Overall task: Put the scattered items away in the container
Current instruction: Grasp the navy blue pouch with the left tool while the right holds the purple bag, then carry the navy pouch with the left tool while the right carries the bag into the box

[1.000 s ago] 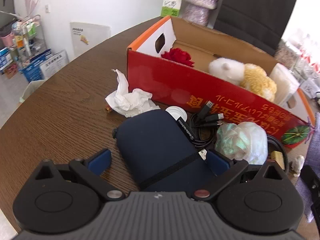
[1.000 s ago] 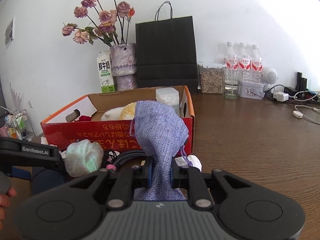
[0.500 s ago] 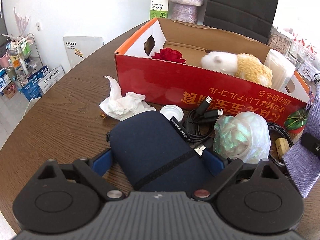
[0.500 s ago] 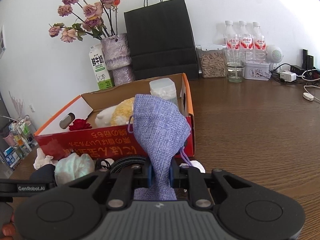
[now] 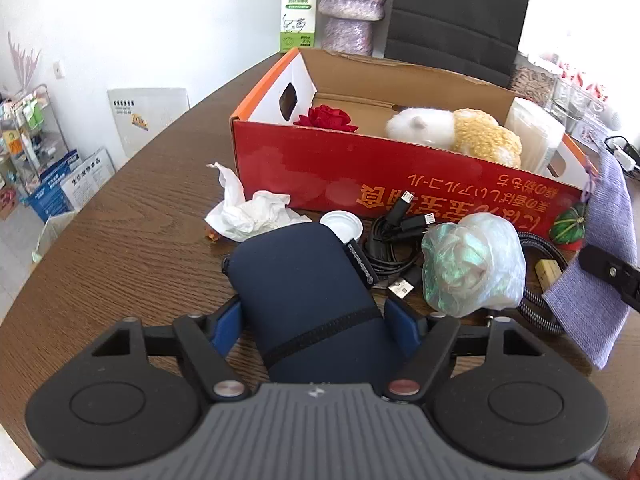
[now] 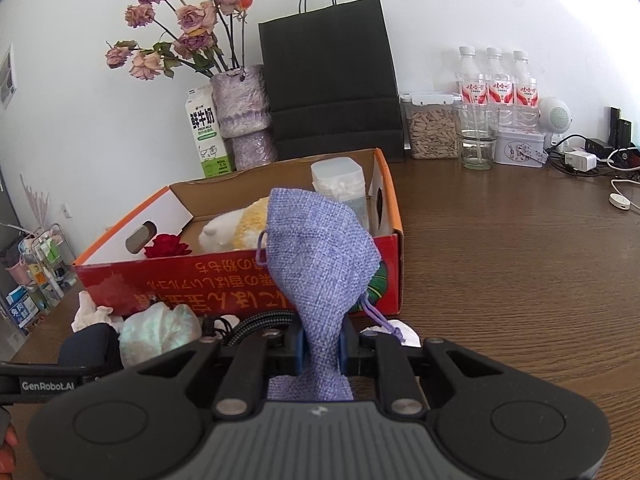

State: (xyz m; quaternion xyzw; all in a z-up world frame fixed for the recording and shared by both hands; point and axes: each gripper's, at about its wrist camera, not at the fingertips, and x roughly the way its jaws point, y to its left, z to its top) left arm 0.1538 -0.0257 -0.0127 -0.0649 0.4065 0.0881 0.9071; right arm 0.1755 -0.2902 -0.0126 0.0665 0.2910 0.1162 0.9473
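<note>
My left gripper (image 5: 316,322) is shut on a navy zip pouch (image 5: 308,284) that rests on the brown table. My right gripper (image 6: 322,350) is shut on a lilac woven drawstring bag (image 6: 316,264) and holds it up in front of the red cardboard box (image 6: 224,280). The bag also shows at the right edge of the left wrist view (image 5: 600,264). The box (image 5: 400,184) holds a red rose (image 5: 330,117), a white and yellow plush toy (image 5: 452,132) and a clear plastic tub (image 5: 534,138).
In front of the box lie a crumpled tissue (image 5: 250,210), a white lid (image 5: 342,224), black USB cables (image 5: 396,236), a crumpled iridescent bag (image 5: 472,270) and a braided cable (image 5: 540,304). Behind stand a milk carton (image 6: 204,132), a flower vase (image 6: 244,112), a black paper bag (image 6: 332,92) and bottles (image 6: 496,84).
My left gripper has closed its fingers onto the navy pouch. My right gripper has risen with the lilac bag, nearer the box.
</note>
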